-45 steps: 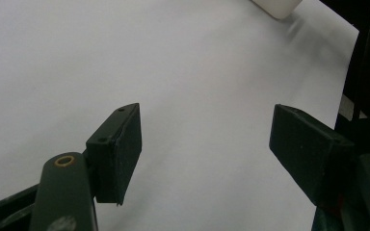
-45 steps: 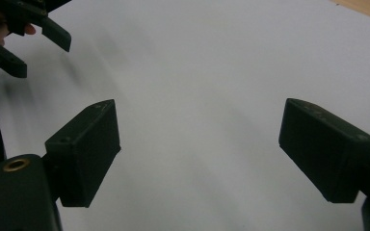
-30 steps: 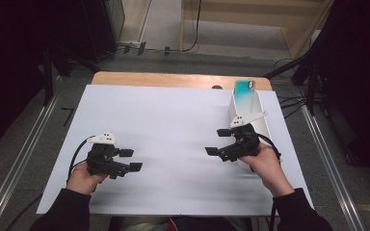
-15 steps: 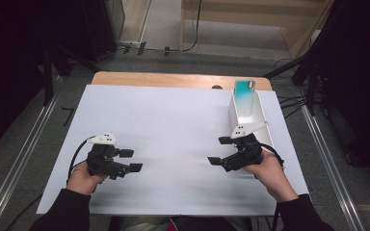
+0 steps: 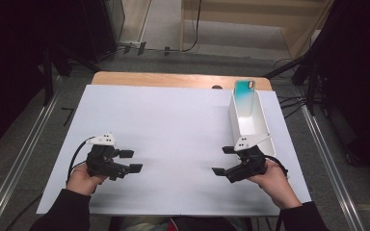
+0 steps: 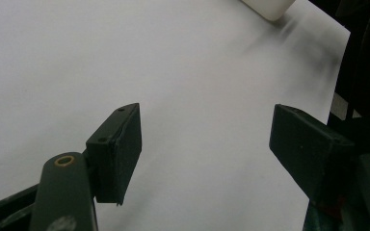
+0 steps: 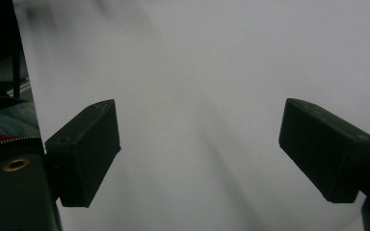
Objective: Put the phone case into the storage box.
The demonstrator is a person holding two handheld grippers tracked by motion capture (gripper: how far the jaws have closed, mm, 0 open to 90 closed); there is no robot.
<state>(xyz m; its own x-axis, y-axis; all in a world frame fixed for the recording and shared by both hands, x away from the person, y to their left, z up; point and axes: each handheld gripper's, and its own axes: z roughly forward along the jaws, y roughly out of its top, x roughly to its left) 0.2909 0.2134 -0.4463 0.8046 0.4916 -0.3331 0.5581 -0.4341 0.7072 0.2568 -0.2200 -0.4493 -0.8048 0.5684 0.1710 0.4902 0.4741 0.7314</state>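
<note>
I have the bench (image 5: 173, 125) covered by a white sheet, both hands resting low near my edge, I judge so the far right corner stays free for a reach. There the white tray (image 5: 265, 137) stands lengthwise with a teal phone case (image 5: 244, 91) propped in its far end. My left gripper (image 5: 125, 161) and right gripper (image 5: 226, 161) both hold their fingers wide on nothing, the right just beside the tray's near end.

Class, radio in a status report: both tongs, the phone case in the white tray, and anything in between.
Left tongs open, empty. Right tongs open, empty, beside long white plastic tray. Teal phone case leaning in tray's far end. White sheet between, nothing blocking.
</note>
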